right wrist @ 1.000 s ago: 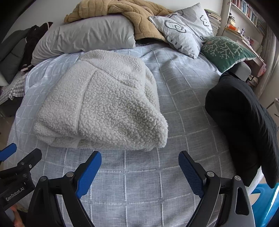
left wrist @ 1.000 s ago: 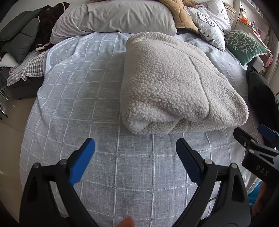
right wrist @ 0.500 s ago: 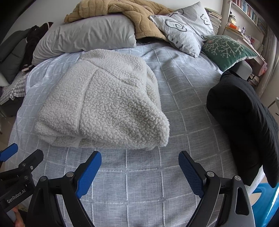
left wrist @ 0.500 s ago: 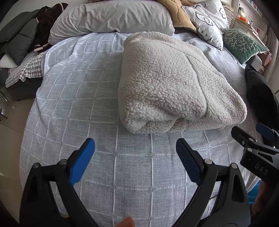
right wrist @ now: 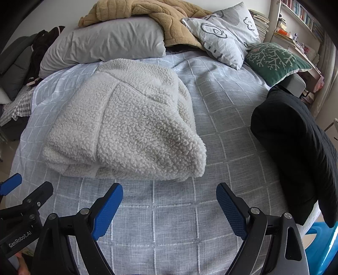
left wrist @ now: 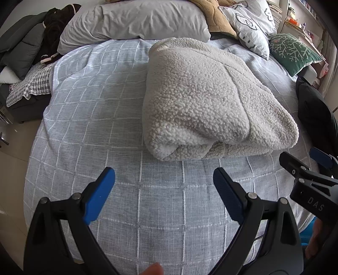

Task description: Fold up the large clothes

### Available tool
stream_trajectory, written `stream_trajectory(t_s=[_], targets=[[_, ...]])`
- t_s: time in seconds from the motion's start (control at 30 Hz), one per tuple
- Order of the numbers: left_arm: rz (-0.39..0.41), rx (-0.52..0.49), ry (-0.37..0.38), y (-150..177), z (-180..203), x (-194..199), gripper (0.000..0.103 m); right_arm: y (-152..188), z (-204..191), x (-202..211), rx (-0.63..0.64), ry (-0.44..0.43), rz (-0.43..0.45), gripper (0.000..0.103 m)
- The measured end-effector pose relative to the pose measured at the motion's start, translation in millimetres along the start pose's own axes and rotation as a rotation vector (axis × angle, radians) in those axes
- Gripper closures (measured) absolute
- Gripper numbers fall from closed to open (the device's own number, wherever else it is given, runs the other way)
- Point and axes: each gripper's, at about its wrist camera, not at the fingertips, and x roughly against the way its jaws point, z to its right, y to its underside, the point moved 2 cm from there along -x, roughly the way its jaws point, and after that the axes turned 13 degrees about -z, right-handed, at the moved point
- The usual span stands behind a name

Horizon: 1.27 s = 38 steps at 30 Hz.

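A cream fleece garment (left wrist: pixel 207 101) lies folded into a thick bundle on the grey checked bedspread (left wrist: pixel 95 118); it also shows in the right wrist view (right wrist: pixel 126 129). My left gripper (left wrist: pixel 163 186) is open and empty, a short way in front of the bundle's near edge. My right gripper (right wrist: pixel 169 201) is open and empty, just before the bundle's near right corner. Each gripper shows at the other view's edge: the right one in the left wrist view (left wrist: pixel 306 169), the left one in the right wrist view (right wrist: pixel 23 196).
A black garment (right wrist: pixel 295 148) lies at the bed's right edge. Pillows (right wrist: pixel 109 46), a tan blanket (right wrist: pixel 164 19) and a green cushion (right wrist: pixel 274 59) line the head of the bed. Dark clothes (left wrist: pixel 25 50) pile at the left. Shelves (right wrist: pixel 295 25) stand at the right.
Both grippers have drawn slightly back and shifted a little; the folded fleece sits marginally farther from the fingertips. Nothing was gripped or released.
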Motion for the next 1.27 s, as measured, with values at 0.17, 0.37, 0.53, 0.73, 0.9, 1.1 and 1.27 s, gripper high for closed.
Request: stream_trajectory(t_s=[0.17, 0.37, 0.53, 0.73, 0.9, 1.1, 1.27], targets=[[-0.002, -0.006, 0.003, -0.5, -1.5, -1.0, 0.009, 0.0, 0.0, -0.1, -0.001, 0.000, -0.001, 0.011], [-0.002, -0.008, 0.003, -0.5, -1.7, -1.2, 0.009, -0.1, 0.2, 0.1, 0.001, 0.001, -0.001, 0.011], [-0.002, -0.007, 0.003, 0.1, -0.8, -1.0, 0.009, 0.6, -0.3, -0.9, 0.001, 0.001, -0.001, 0.011], [-0.002, -0.009, 0.002, -0.5, -1.1, -1.4, 0.009, 0.6, -0.2, -1.1, 0.002, 0.001, -0.002, 0.011], [-0.003, -0.010, 0.002, -0.5, -1.1, -1.8, 0.009, 0.9, -0.4, -1.4, 0.003, 0.001, -0.002, 0.011], [-0.014, -0.021, 0.010, -1.1, -4.1, -4.9, 0.009, 0.7, -0.7, -1.5, 0.003, 0.002, -0.002, 0.011], [-0.024, -0.027, 0.020, -2.5, -10.3, -8.2, 0.009, 0.5, -0.8, -1.6, 0.003, 0.001, -0.003, 0.011]])
